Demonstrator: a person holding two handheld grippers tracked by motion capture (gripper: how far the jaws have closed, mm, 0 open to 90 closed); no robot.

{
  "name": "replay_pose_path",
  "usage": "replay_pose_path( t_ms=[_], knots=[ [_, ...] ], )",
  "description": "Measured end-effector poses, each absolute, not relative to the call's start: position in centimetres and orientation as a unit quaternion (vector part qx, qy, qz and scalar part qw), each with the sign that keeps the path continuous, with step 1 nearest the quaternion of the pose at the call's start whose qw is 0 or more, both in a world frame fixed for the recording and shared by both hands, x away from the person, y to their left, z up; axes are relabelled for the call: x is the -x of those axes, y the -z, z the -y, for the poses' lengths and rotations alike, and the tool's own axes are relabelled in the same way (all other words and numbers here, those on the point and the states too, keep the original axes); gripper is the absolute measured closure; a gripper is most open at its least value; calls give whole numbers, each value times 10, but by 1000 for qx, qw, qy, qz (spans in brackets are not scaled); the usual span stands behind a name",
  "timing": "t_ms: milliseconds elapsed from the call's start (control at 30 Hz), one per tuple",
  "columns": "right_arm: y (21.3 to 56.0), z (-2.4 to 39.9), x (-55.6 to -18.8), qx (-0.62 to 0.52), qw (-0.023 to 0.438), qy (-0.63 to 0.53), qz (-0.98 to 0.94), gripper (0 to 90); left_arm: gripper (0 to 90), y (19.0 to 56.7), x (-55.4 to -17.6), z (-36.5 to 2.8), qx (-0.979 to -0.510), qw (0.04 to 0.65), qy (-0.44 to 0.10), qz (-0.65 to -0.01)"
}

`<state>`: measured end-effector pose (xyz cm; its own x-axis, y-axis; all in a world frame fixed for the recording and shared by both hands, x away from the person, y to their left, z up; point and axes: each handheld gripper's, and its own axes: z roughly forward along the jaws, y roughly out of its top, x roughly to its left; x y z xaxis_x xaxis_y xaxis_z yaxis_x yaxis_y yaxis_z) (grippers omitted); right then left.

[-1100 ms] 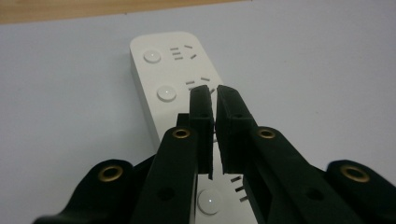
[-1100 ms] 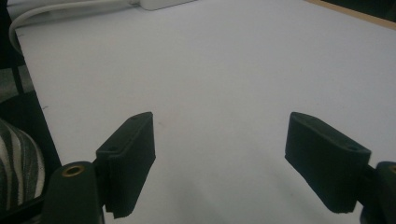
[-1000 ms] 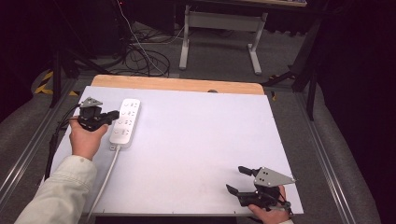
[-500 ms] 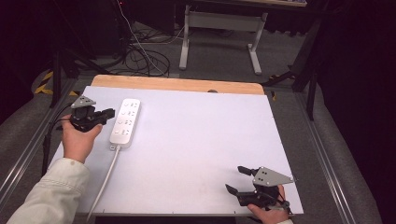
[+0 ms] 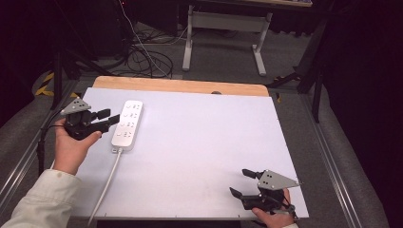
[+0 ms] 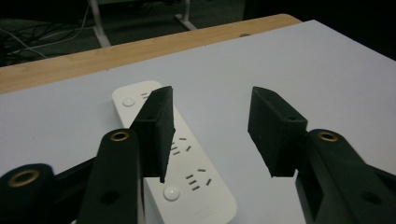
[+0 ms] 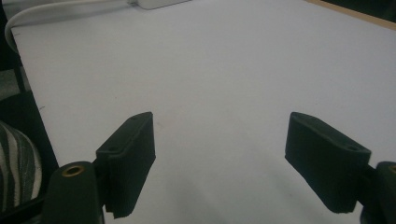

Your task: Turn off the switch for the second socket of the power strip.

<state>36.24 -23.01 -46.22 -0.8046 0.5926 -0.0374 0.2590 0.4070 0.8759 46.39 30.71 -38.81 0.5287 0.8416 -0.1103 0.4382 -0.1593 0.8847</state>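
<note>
A white power strip [image 5: 127,124] lies flat at the table's left, and its white cable [image 5: 107,183] runs back toward the near edge. My left gripper [image 5: 108,117] hovers just left of the strip, pointing at it. Its jaws have just been opening and stand open with nothing between them. In the left gripper view the strip [image 6: 187,172] lies below and beyond the left gripper [image 6: 210,130], partly hidden by one jaw. My right gripper [image 5: 240,182] rests at the near right corner. It is open, and the right gripper [image 7: 219,158] has bare table between its jaws.
A white sheet covers the table [image 5: 204,142], with a wooden strip [image 5: 180,85] along the far edge. Metal rails run down both sides. Cables and a desk frame [image 5: 223,33] stand on the floor beyond. The cable [image 7: 56,9] shows far off in the right gripper view.
The left gripper has drawn back a little to the left from the power strip and risen, and its jaws have parted. The right gripper has stayed where it was.
</note>
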Motion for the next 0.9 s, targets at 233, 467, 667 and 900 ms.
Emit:
replay_pose_path(
  t_ms=[233, 467, 667, 900],
  knots=[
    [462, 230, -362, -261, 175, -479, -819, 246, 396, 376, -435, -299, -748, 479, -227, -400],
    [462, 230, -362, -261, 175, -480, -819, 246, 334, 372, -404, -293, -756, 490, -228, -369],
    [462, 230, -362, -262, 177, -479, -819, 246, 307, 383, -386, -294, -760, 497, -222, -354],
    [462, 230, -362, -264, 177, -479, -818, 246, 270, 392, -361, -294, -763, 514, -204, -334]
  ],
)
